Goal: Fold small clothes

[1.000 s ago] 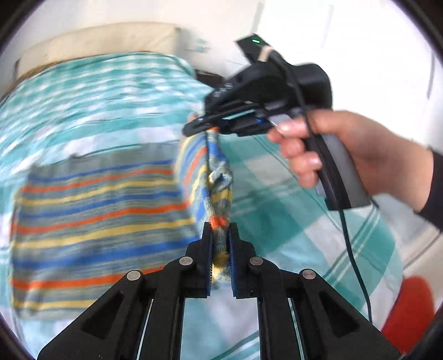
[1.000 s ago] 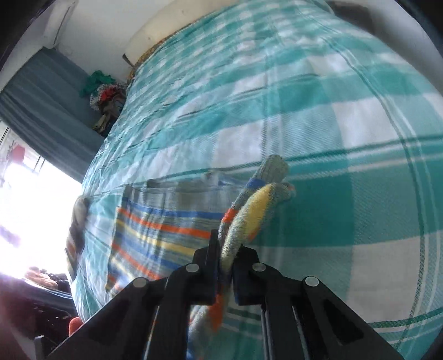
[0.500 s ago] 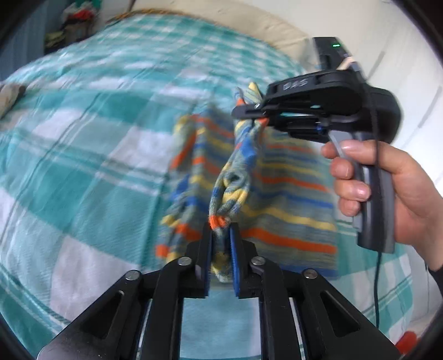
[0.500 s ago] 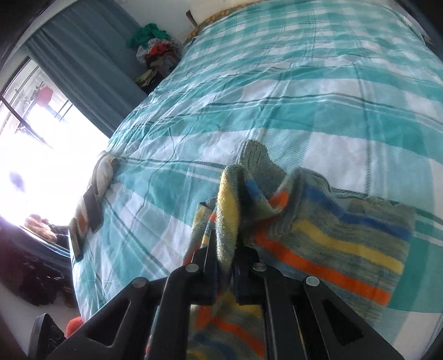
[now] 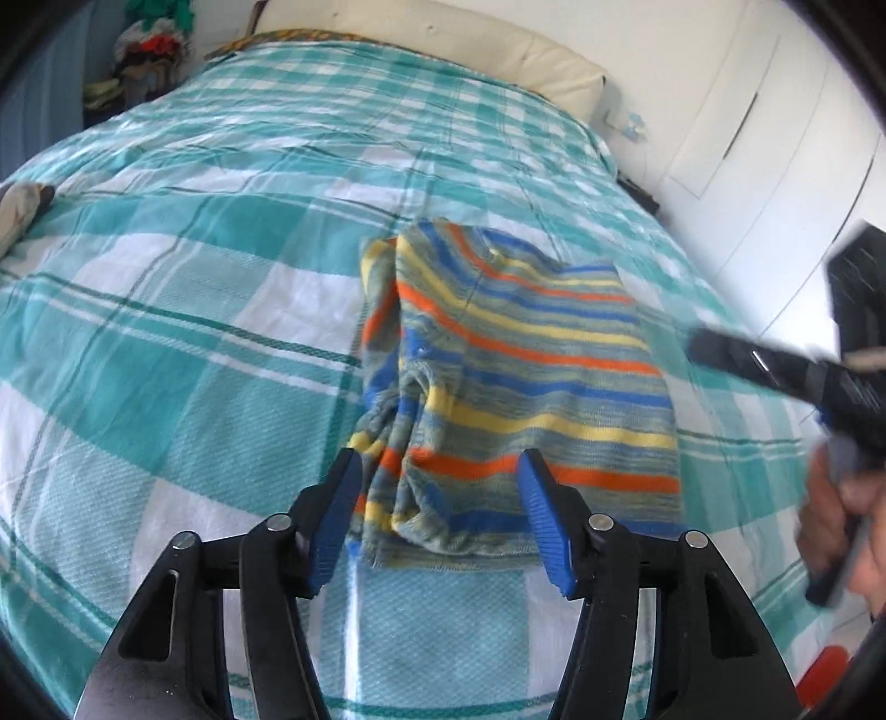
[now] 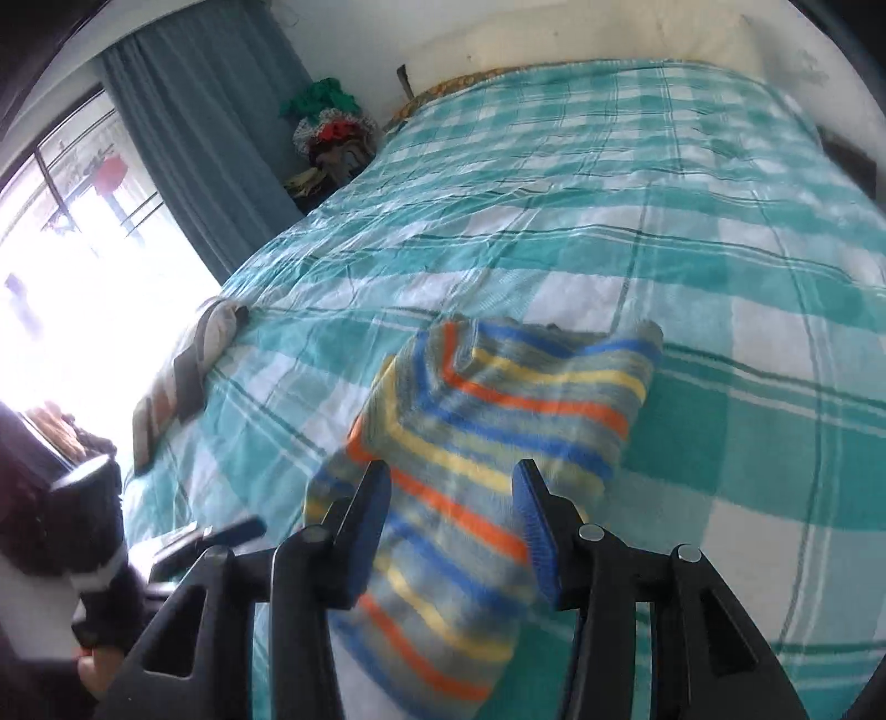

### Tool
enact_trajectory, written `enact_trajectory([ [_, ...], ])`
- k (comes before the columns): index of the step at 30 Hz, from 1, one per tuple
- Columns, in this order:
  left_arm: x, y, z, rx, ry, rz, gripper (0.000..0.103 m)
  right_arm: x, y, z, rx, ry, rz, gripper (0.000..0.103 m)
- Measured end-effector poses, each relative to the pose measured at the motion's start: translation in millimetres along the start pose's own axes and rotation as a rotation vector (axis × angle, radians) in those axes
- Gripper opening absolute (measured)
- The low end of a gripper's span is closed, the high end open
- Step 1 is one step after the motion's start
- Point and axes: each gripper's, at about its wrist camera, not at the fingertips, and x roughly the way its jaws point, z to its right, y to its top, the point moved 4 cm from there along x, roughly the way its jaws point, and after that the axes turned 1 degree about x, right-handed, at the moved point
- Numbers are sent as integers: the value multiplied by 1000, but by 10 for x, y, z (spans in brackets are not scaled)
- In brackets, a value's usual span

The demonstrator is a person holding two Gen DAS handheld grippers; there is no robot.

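Note:
A small knit garment (image 5: 515, 376) with blue, orange and yellow stripes lies folded over on the teal checked bedspread (image 5: 210, 310). Its left side is bunched in loose folds. My left gripper (image 5: 440, 512) is open and empty, its jaws spread just above the garment's near edge. In the right wrist view the same garment (image 6: 498, 443) lies below my right gripper (image 6: 451, 520), which is open and empty over its near part. The right gripper also shows blurred at the right edge of the left wrist view (image 5: 775, 365).
A cream headboard cushion (image 5: 443, 50) runs along the far end of the bed. A pile of clothes (image 6: 332, 133) stands by the blue curtain (image 6: 210, 144). Another folded item (image 6: 188, 376) lies at the bed's left edge. White cupboards (image 5: 775, 138) stand to the right.
Both grippers carried the pinched edge of the garment across and let it go. Both now stand open, and the garment lies folded on the bed.

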Motion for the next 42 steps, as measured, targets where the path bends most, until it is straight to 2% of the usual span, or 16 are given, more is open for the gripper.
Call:
enact_trajectory([
  [1, 119, -15, -5, 10, 8, -35, 17, 5, -193, -33, 9, 36, -18, 47],
  [2, 206, -61, -17, 18, 20, -75, 5, 71, -346, -69, 24, 66, -43, 46],
  [3, 291, -98, -41, 29, 36, -100, 6, 168, -514, -59, 39, 76, -81, 45],
  [5, 293, -134, -65, 66, 67, -101, 6, 505, -895, -13, 26, -35, -210, 43],
  [6, 246, -133, -63, 79, 79, -106, 8, 494, -944, -33, 5, -67, -179, 40],
  [7, 179, -135, -68, 80, 94, -108, 15, 413, -947, -90, -10, -92, -136, 40],
  [8, 90, -139, -88, 69, 105, -105, 19, 350, -945, -128, -7, -119, -131, 40],
  [10, -106, -185, -141, 32, 118, -89, 65, 176, -952, -215, 9, -179, -110, 43],
  [12, -236, -263, -163, 20, 110, -67, 77, 30, -984, -341, -27, -259, -96, 51],
  [16, -393, -535, -165, 29, 109, -99, 80, -234, -1087, -565, -113, -432, -77, 55],
  [18, -426, -649, -166, 28, 109, -111, 86, -341, -1121, -602, -101, -500, -72, 66],
  [20, -462, -744, -170, 24, 116, -116, 86, -437, -1190, -598, -81, -548, -62, 71],
  [24, -461, -889, -198, 12, 124, -146, 88, -593, -1333, -632, -64, -625, -59, 73],
  [26, -427, -939, -207, 18, 133, -162, 90, -633, -1387, -658, -69, -651, -59, 77],
  [34, -386, -1032, -139, 79, 167, -168, 97, -777, -1471, -728, -86, -724, -38, 81],
  [42, -351, -1081, -152, 85, 164, -180, 101, -856, -1482, -671, -51, -774, -21, 82],
])
